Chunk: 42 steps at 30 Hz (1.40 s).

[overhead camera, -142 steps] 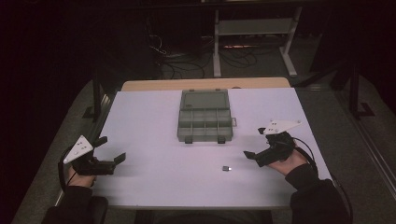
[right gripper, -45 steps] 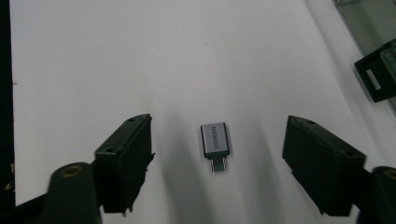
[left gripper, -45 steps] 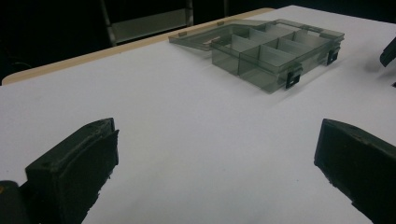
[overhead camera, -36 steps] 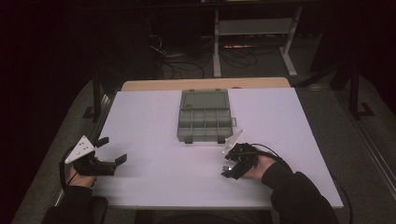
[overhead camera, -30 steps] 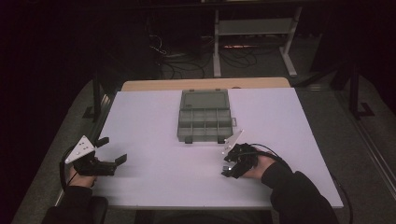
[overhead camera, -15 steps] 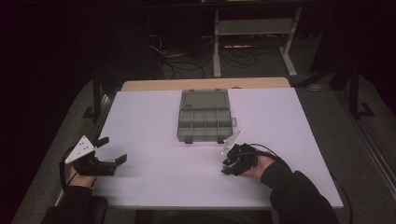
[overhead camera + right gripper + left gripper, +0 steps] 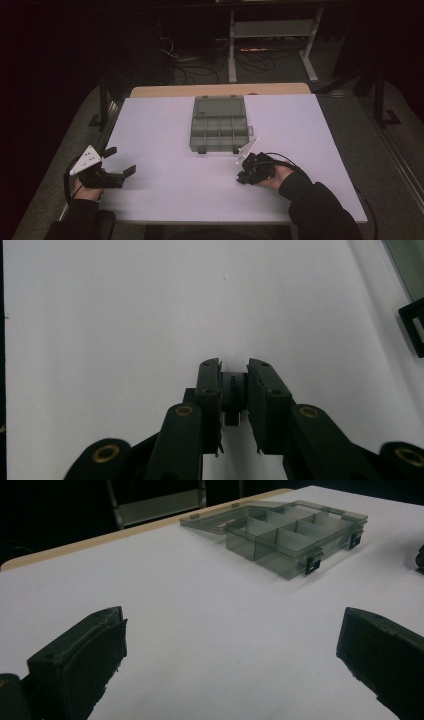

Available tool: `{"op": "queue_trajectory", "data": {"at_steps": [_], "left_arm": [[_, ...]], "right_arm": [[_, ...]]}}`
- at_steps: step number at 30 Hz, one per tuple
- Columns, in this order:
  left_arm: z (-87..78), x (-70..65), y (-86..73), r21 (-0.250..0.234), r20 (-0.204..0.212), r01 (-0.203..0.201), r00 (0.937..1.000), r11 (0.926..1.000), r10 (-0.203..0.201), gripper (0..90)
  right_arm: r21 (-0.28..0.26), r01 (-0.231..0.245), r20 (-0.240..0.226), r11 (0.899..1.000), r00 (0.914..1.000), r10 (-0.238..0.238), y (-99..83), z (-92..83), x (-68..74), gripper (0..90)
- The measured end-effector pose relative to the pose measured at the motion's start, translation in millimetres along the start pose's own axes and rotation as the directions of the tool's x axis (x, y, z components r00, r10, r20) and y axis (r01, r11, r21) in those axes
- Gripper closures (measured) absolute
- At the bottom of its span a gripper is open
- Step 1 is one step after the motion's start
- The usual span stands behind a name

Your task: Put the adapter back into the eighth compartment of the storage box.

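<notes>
My right gripper [image 7: 243, 177] rests low on the white table [image 7: 165, 125], a little in front of the organizer box. In the right gripper view its jaws have just been closing and my right gripper [image 7: 234, 366] now stands shut on a small black part [image 7: 234, 389], which is pressed between the two pads. My left gripper [image 7: 121, 160] lies at the table's front left, held by a hand. Seen in the left gripper view, my left gripper [image 7: 232, 625] is wide open with only bare table between the jaws.
A smoky grey organizer box [image 7: 218, 145] with several compartments sits at the middle back, its lid [image 7: 219, 106] folded flat behind it. It also shows in the left gripper view as the organizer box [image 7: 280, 562]. One box latch [image 7: 413, 326] shows beside the right gripper. Dark floor, cables and a metal stand lie beyond the table.
Since the oldest frame the right hand has come in from the right to where the small black part lay. Over the last second neither hand has shifted.
</notes>
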<state>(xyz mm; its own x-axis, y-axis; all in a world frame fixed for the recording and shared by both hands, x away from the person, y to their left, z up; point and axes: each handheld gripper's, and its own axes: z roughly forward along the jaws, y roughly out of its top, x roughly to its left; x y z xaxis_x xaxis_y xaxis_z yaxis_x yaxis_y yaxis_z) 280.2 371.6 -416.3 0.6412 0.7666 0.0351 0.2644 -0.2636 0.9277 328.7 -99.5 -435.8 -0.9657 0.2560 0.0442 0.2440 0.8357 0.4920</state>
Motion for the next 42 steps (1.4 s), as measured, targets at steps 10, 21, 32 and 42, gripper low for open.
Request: {"op": "queue_trajectory", "data": {"at_steps": [10, 21, 32, 42], "left_arm": [[0.0, 0.3, -0.1, -0.001, 0.000, 0.003, 1.0000, 1.0000, -0.003, 0.0], [0.1, 0.4, -0.2, 0.002, 0.000, 0.001, 1.0000, 1.0000, -0.001, 0.0], [0.2, 0.5, -0.4, 0.001, 0.000, 0.003, 1.0000, 1.0000, -0.003, 0.0], [0.4, 0.9, -0.5, 0.000, 0.003, 0.006, 1.0000, 1.0000, -0.006, 0.0]], "right_arm": [[-0.017, -0.018, 0.005, 1.000, 0.9998, 0.018, 4.9, -4.8, -5.2, 74.7], [-0.048, -0.034, 0.009, 0.998, 0.9994, 0.034, 6.6, -12.7, -10.6, 74.7], [-0.078, -0.046, 0.028, 0.996, 0.9984, 0.048, 8.2, -24.8, -14.6, 74.6], [-0.081, -0.029, 0.057, 0.996, 0.9978, 0.033, 13.9, -33.8, -18.2, 74.7]]}}
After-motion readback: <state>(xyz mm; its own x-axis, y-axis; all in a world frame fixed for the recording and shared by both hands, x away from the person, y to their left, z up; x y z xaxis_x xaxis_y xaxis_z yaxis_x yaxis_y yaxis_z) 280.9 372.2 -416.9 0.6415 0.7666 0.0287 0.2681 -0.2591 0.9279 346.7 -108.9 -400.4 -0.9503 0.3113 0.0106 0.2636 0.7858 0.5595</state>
